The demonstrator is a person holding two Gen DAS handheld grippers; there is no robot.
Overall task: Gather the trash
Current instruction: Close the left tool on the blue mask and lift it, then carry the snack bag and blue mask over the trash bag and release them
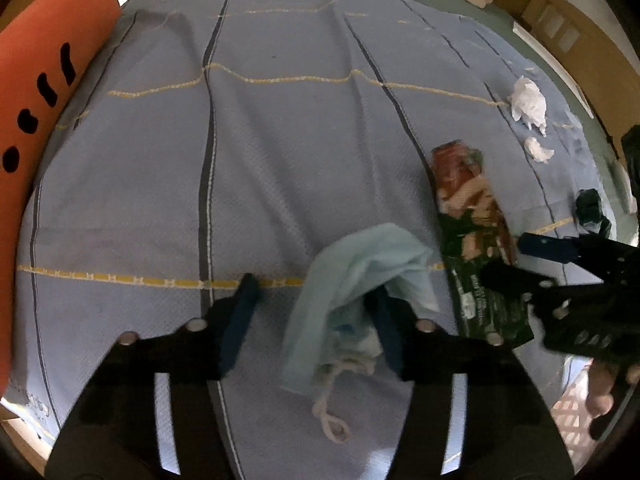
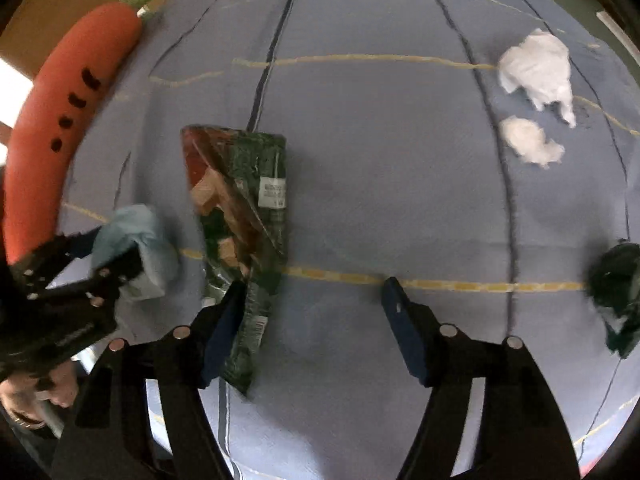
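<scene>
Left gripper (image 1: 316,300) jaws apart, pale blue face mask (image 1: 360,280) draped over one fingertip, unclamped; right gripper (image 2: 312,300) jaws apart, snack wrapper (image 2: 240,216) lengthwise alongside its left finger on the blanket (image 2: 380,184).

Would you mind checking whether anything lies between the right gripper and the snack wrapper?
Nothing visible does. The right gripper is open, and the snack wrapper lies on the blanket against its left finger. The face mask lies off to the side.
</scene>
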